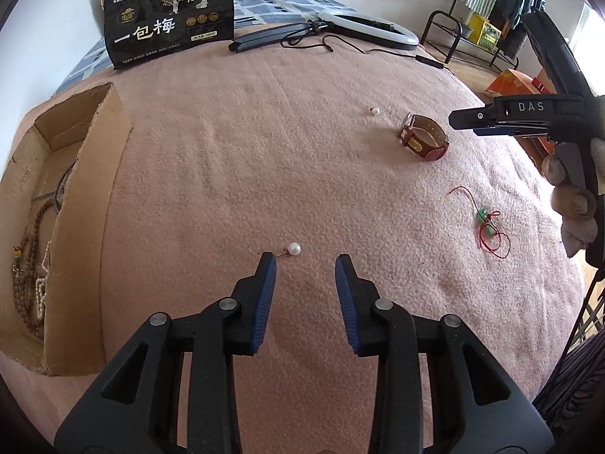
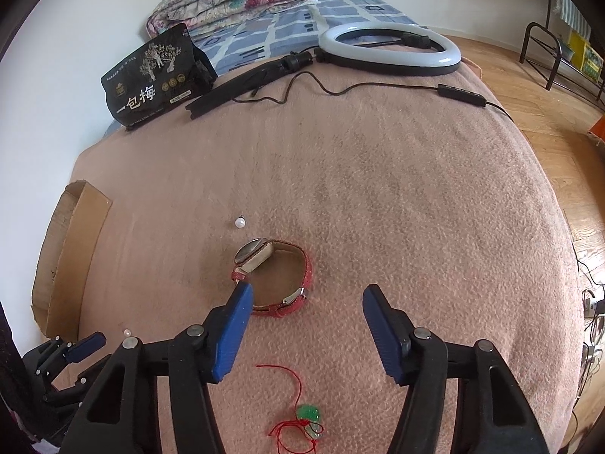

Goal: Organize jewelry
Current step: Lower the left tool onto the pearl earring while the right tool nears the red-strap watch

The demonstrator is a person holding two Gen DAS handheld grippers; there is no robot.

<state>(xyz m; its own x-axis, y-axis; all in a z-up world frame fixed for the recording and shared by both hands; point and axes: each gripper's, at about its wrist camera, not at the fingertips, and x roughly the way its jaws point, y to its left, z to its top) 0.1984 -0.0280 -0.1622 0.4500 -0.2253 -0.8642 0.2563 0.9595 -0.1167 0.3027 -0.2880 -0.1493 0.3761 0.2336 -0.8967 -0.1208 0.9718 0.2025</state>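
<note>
Red watch [image 2: 287,283] — pink blanket [image 2: 378,196]

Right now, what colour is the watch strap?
Red outside, tan inside; the watch strap shows best in the right wrist view.

Both views are bright with soft, even daylight. In the left wrist view the strongest light sits at the far right edge, where a window area [image 1: 590,22] blows out to white. The white wall [image 2: 68,38] in the right wrist view is close to overexposed as well. Shadows on the pink blanket [image 1: 302,151] are faint and short; the watch [image 2: 272,276] throws only a slight dark patch inside its strap. Fisheye distortion is heavy: the bed bulges like a dome, straight lines bow, and black vignetting fills the corners. Focus is sharp at the centre, softer toward the rim. No motion blur shows.
</note>
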